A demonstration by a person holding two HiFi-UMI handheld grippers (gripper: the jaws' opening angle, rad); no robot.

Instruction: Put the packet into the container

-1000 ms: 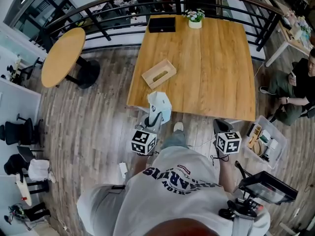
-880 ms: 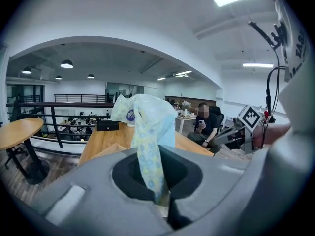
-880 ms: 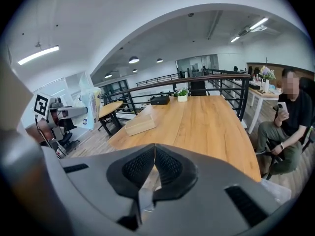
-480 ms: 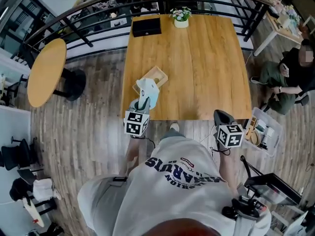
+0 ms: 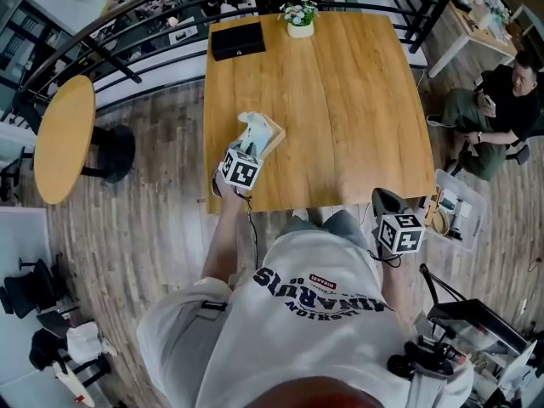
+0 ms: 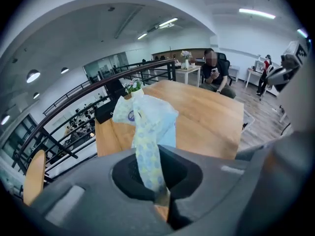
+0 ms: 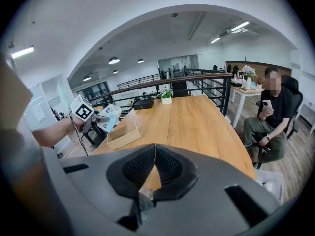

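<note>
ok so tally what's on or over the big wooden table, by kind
black box: 1
potted plant: 1
wooden container: 1
packet, held above the table, not lying on it: 1
total: 4

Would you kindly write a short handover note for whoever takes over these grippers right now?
Left gripper: shut on the packet, held just over the wooden container near the table's front left corner.
Right gripper: shut, empty, by the table's near edge.
Done: packet lifted and positioned at the container.
Left: lower it in, open the jaws, pull clear.
</note>
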